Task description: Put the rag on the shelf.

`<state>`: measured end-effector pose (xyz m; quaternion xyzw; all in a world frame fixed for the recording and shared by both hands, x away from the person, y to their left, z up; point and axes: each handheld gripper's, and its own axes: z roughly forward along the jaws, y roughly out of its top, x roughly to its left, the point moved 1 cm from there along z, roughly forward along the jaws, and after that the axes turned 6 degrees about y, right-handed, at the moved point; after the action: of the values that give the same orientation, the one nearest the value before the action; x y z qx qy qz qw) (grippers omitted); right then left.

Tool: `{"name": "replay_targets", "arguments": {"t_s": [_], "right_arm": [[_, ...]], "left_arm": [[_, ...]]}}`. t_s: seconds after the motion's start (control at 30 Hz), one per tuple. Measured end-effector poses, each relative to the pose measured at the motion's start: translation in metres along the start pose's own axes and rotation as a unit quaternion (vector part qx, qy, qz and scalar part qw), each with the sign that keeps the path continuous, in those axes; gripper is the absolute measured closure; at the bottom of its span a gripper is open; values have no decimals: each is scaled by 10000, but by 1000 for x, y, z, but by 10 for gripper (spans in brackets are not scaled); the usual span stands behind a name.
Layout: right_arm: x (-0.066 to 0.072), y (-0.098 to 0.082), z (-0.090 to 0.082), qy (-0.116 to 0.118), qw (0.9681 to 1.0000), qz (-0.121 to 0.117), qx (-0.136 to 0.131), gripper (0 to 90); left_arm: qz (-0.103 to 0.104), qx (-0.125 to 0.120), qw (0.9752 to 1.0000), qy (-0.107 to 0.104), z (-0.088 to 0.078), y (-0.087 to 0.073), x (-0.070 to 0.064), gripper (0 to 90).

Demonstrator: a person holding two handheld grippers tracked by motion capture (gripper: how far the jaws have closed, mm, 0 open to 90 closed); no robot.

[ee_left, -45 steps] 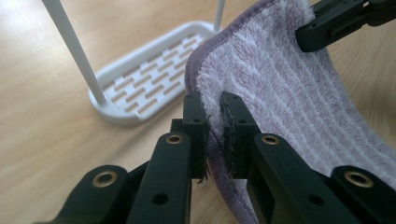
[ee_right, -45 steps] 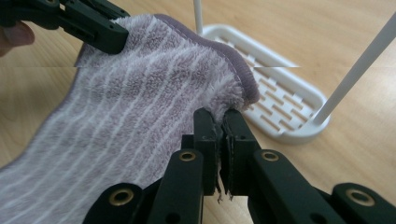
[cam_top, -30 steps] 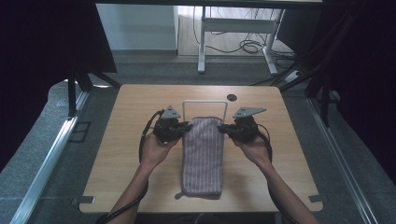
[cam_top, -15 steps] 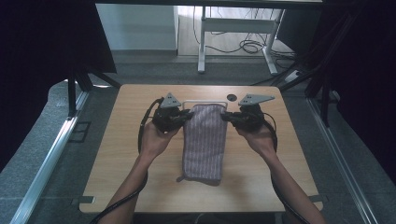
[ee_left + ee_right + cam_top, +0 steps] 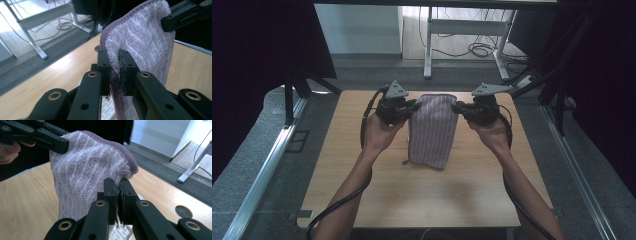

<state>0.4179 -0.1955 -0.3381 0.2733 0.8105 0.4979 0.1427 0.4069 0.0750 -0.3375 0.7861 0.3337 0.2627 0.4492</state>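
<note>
towel (image 5: 433, 131): pale lilac with thin white stripes, darker purple hem | left tool (image 5: 412, 107): black jaws, brass-coloured rivets, grey top plate | right tool (image 5: 456, 106): black, grey plate | tabletop (image 5: 362, 165): light wood grain, dark round hole at 12 o'clock | floor: grey carpet | cables: black

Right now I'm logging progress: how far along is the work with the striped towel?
Done: both top corners are gripped, the left gripper and right gripper each shut on the towel. In hand: it hangs lifted between them, its lower end apparently near or on the table. Left: probably laying it down or folding it.
</note>
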Motion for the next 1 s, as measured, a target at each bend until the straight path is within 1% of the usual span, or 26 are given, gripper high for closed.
{"name": "replay_targets", "arguments": {"t_s": [0.03, 0.07, 0.23, 0.47, 0.73, 0.97, 1.0], "right_arm": [[-1, 3, 0, -16, 10000, -12, -8, 857], [-2, 6, 0, -42, 10000, -24, -27, 857], [-6, 22, 1, -161, 9998, -96, -78, 857], [-12, 41, 4, -275, 9994, -145, -145, 853], [-18, 59, 6, -391, 9988, -172, -237, 853], [-26, 74, 8, -509, 9982, -191, -251, 853], [-27, 76, 9, -529, 9981, -192, -253, 853]], "left_arm": [[50, 20, 10000, 36, 0, 3, 2, 805], [58, 8, 10000, 70, 0, 6, 4, 805], [17, -29, 9999, 142, 0, 17, 11, 805], [-30, -39, 9997, 250, 0, 31, 22, 802], [-49, -56, 9993, 374, 1, 47, 31, 802], [-118, -52, 9990, 439, 4, 59, 38, 802], [-100, -52, 9989, 458, 4, 61, 39, 802]]}}
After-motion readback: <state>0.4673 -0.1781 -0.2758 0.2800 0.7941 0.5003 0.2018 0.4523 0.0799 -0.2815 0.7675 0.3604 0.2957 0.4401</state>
